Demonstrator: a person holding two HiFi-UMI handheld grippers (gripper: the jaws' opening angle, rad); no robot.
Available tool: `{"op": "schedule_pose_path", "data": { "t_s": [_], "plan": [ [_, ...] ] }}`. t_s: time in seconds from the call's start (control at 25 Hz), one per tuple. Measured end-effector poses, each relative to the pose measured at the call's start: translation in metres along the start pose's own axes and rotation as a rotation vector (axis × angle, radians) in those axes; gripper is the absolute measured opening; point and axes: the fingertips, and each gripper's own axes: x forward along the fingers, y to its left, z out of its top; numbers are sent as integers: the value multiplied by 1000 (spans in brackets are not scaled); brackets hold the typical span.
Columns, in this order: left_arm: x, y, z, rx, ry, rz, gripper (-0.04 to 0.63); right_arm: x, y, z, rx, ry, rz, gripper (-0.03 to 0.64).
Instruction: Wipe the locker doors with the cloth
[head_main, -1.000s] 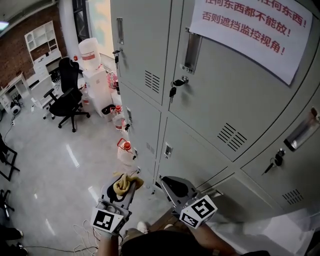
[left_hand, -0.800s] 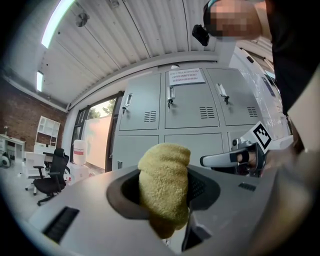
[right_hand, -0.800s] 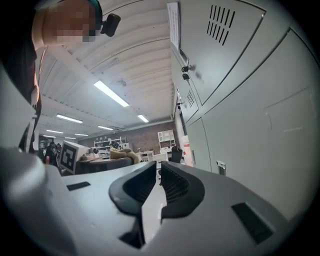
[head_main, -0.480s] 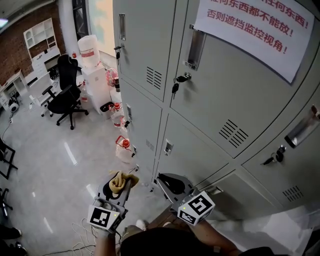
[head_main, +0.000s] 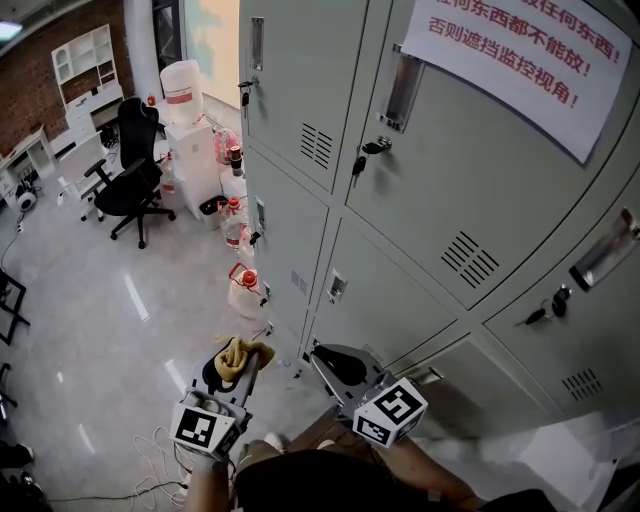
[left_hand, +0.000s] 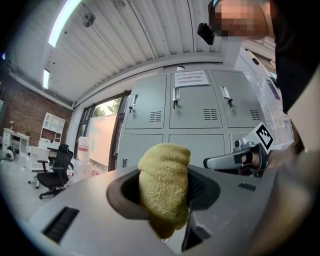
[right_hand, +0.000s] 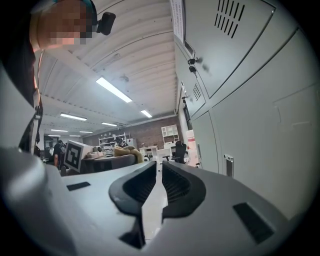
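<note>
Cloth (left_hand: 164, 187): yellow, bunched, clamped in left gripper (head_main: 232, 368), held low and apart from the locker doors (head_main: 450, 190). Right gripper (head_main: 338, 365): jaws drawn together, nothing between them. Suggested: lift cloth, press it flat on a door face, work round handle (head_main: 402, 88), hanging key (head_main: 357, 165) and taped notice (head_main: 520, 50). Doors grey painted metal, vented. Room: glossy floor (head_main: 100, 330), office chair (head_main: 130, 180), water jugs (head_main: 245, 290).

Notice (head_main: 520, 70) on locker door (head_main: 440, 200), txt: "否则遮挡监控视角!"
</note>
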Motion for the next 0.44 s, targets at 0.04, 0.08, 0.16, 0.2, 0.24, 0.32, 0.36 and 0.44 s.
{"op": "schedule_pose_path", "data": {
  "t_s": [0.04,0.08,0.16,0.2,0.24,0.32,0.36,0.44],
  "plan": [
    [-1,-1,-1,-3,0,0,156,-1,1,-1,3,4,-1,39],
    [-2,-3,-2,-5,2,-2,156,-2,1,-2,4,6,-2,38],
    [-3,-6,-4,-7,2,-11,156,-5,-1,-3,8,4,-9,38],
    [-3,-7,-6,-3,-1,-18,156,-6,-2,-4,12,3,-13,38],
    [-4,-8,-7,0,-2,-24,156,-7,-2,-6,18,1,-13,38],
    [-6,-12,-8,-8,13,-31,156,-8,0,-9,31,0,-11,38],
    [-6,-13,-8,-12,19,-32,156,-8,2,-10,35,0,-10,38],
    [-8,-16,-8,-20,26,-35,156,-7,5,-11,39,3,-8,38]
  ]
}}
